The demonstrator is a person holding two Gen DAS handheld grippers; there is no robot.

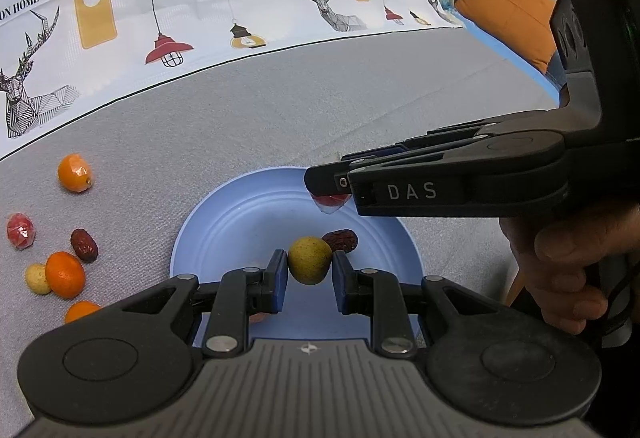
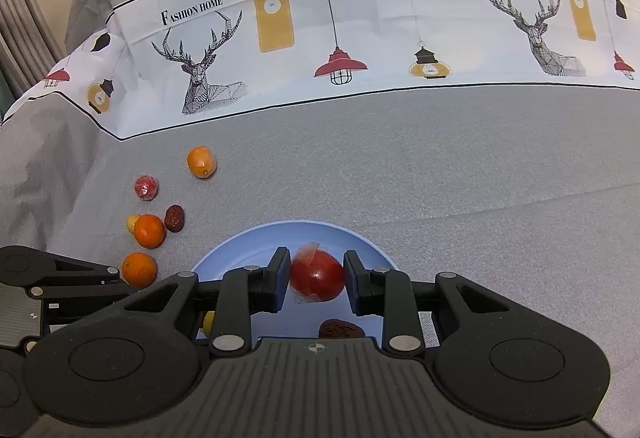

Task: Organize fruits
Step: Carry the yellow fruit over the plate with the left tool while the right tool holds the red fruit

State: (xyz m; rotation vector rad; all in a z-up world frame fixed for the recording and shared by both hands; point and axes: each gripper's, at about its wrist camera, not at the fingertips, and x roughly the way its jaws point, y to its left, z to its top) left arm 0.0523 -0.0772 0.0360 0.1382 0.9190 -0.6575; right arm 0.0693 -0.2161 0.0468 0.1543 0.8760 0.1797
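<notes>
In the left wrist view, the left gripper [image 1: 310,265] sits at lower centre with its blue pads clamped on a yellow-green fruit [image 1: 309,260], held over the light blue plate [image 1: 208,226] that fills the middle of the frame. Just beyond that fruit, a red date [image 1: 341,240] lies on the plate. The right gripper [image 1: 326,185] reaches in from the right edge, held by a person's hand [image 1: 568,262], and a bit of wrapped red fruit [image 1: 330,202] shows under its tips above the plate's far side. In the right wrist view, that gripper's pads press on both sides of the wrapped red fruit, at lower centre over the plate, with the date below it near the gripper body. The rest of the fruit lies on the grey tablecloth [image 1: 360,109] at the left of both views, off the plate: a wrapped orange fruit [image 1: 74,173] farthest up, a small wrapped red fruit [image 1: 21,231] below and left of it, a second red date [image 1: 84,245] beside a mandarin [image 1: 65,274] that touches a pale yellow fruit [image 1: 37,278], and another mandarin [image 2: 139,269] lowest, close to the plate's left rim. A white band printed with deer and lamps [image 1: 200,17] crosses the top of the cloth.
</notes>
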